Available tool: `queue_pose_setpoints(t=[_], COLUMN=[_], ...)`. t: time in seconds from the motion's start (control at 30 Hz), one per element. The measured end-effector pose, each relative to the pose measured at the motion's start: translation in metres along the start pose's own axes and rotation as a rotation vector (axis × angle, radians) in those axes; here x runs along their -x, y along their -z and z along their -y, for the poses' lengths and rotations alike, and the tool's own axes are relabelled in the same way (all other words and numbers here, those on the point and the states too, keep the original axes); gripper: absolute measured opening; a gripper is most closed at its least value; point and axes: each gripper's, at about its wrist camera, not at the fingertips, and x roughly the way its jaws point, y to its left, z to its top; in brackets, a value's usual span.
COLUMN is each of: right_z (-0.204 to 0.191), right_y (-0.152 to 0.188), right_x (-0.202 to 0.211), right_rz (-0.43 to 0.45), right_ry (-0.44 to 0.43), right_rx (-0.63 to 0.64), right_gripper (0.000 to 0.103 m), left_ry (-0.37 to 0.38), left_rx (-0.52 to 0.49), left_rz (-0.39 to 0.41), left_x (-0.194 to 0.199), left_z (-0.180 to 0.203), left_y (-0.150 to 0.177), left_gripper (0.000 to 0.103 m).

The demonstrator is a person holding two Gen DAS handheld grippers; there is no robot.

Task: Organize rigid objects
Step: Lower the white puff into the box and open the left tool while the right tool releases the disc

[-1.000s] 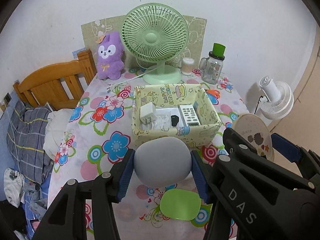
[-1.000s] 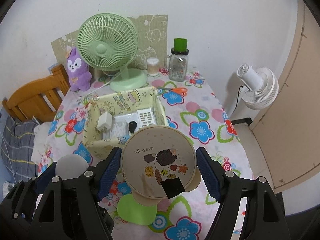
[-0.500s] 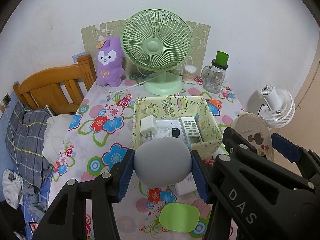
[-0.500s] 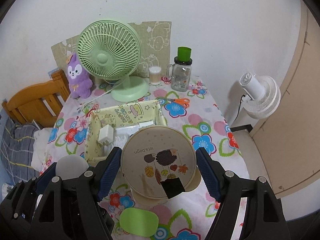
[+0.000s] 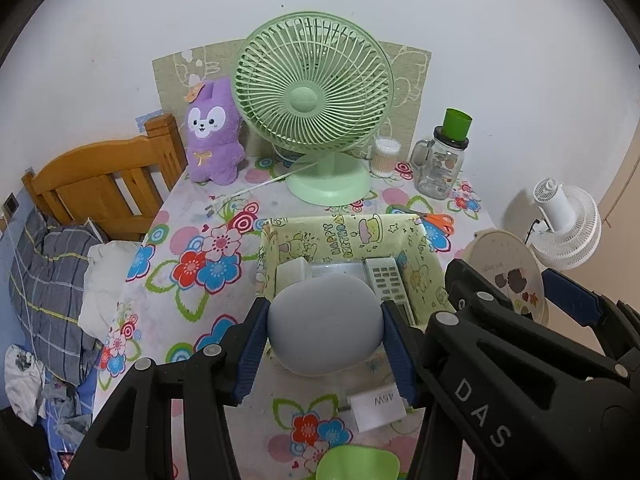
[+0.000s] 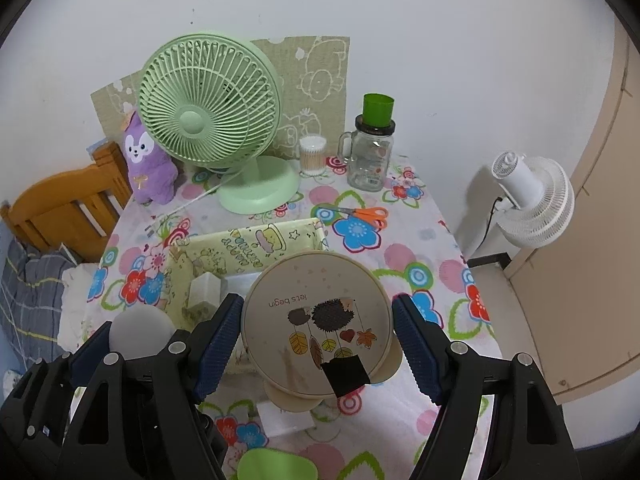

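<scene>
My left gripper (image 5: 324,346) is shut on a grey rounded pebble-shaped object (image 5: 324,322), held in front of the near wall of a yellow cartoon-print box (image 5: 340,232). Inside the box lie a white remote (image 5: 386,278) and a white adapter (image 5: 294,272). My right gripper (image 6: 318,338) is shut on a round beige mirror (image 6: 316,320) with a hedgehog print and a stand, held over the near right part of the box (image 6: 256,240). The grey object (image 6: 140,328) shows at the lower left of the right wrist view.
The floral tablecloth (image 5: 192,240) bears a green fan (image 5: 314,92), a purple plush (image 5: 214,132), a glass jar with a green lid (image 5: 442,164), cotton swabs (image 5: 386,152), orange scissors (image 6: 364,214), a white block (image 5: 378,404) and a green lid (image 5: 358,462). A wooden bed frame (image 5: 96,184) stands left, a white floor fan (image 6: 532,196) right.
Both grippers have drawn back toward the near edge of the table with their objects still held. The box now sits farther off, and a white block has come into view below the left gripper.
</scene>
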Motion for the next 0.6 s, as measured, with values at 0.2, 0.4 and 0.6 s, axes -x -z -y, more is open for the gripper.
queue_pose_setpoints(t=[0.2,0.4,0.6], right_z=[0.001,-0.002,-0.003], right_y=[-0.008,-0.017,-0.022], right_x=[-0.021,-0.044,-0.066], right_rz=[-0.014,-0.030,-0.036], right_ry=[-0.007,-0.002,-0.007], right_rx=[-0.001,0.010,0.011], right_gripper=[0.078,0.078,0.078], left_ry=[-0.009,-0.003,-0.005], left_rx=[-0.007,-0.011,-0.015], left_rz=[-0.002,-0.006,-0.012], left_x=[-0.020,-0.041,-0.062], left_z=[0.003,0.002,0.003], left_y=[-0.009,-0.016,-0.022], left_gripper=[0.057,0.057,0.057])
